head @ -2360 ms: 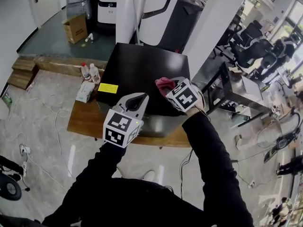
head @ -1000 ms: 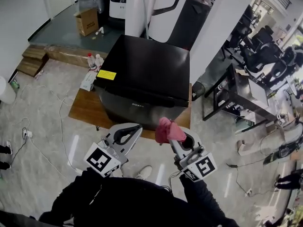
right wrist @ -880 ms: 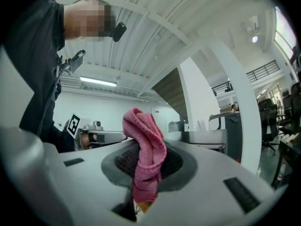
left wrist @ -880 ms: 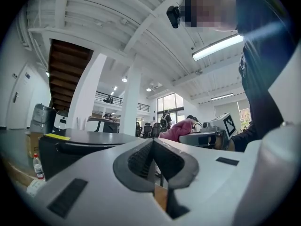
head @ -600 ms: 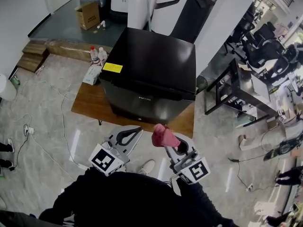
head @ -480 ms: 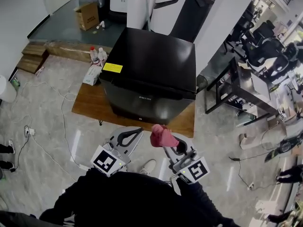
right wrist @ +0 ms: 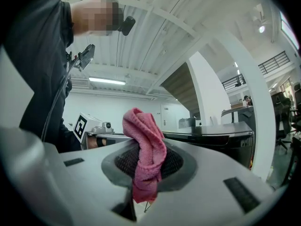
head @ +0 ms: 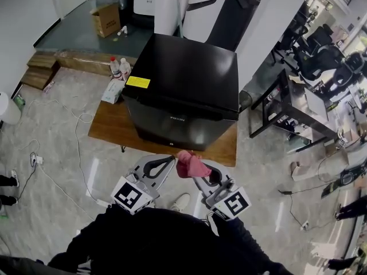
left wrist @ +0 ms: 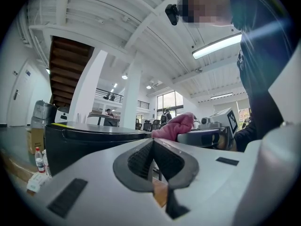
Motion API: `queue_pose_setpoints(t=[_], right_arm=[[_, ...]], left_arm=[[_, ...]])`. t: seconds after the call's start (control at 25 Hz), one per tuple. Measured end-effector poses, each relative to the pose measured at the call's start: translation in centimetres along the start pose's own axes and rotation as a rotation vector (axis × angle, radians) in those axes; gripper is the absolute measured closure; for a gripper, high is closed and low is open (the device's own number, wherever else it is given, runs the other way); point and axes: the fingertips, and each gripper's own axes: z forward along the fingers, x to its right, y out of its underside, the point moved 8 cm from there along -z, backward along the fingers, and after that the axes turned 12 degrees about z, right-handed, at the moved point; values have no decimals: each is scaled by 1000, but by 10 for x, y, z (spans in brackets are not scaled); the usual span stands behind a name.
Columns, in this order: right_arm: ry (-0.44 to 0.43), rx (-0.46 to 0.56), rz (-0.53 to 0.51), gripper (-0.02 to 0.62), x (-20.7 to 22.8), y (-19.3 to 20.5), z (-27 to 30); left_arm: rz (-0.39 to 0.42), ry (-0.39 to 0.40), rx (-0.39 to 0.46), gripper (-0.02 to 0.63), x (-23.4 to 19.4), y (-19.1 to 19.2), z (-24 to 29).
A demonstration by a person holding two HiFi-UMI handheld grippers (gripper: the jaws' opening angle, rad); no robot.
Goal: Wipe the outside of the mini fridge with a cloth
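The black mini fridge (head: 183, 87) stands on a low wooden board (head: 109, 135), a yellow label on its top near the left edge. It also shows in the left gripper view, mini fridge (left wrist: 89, 145), and in the right gripper view, mini fridge (right wrist: 211, 140). My right gripper (head: 195, 169) is shut on a pink cloth (head: 188, 165), held in the air in front of the fridge and apart from it. The cloth (right wrist: 145, 152) bunches up between the pads. My left gripper (head: 166, 162) is beside it, shut with nothing in it, and sees the cloth (left wrist: 176, 126) to its right.
Bottles (head: 117, 69) and a white pack (head: 112, 90) lie left of the fridge. White cables (head: 69, 148) trail over the floor. A metal table (head: 289, 110) and office chairs (head: 321, 56) are to the right. A cardboard box (head: 107, 20) sits at the back.
My right gripper left the fridge top with the cloth and came back low in front of the fridge; over the last half second it drifted a little left. The left gripper hardly moved.
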Motion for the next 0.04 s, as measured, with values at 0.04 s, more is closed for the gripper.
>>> queue_pose_setpoints(t=[0.04], right_arm=[[-2,-2,5,517,0,1,1]], left_arm=[[-2,-2,0,601,0,0,0]])
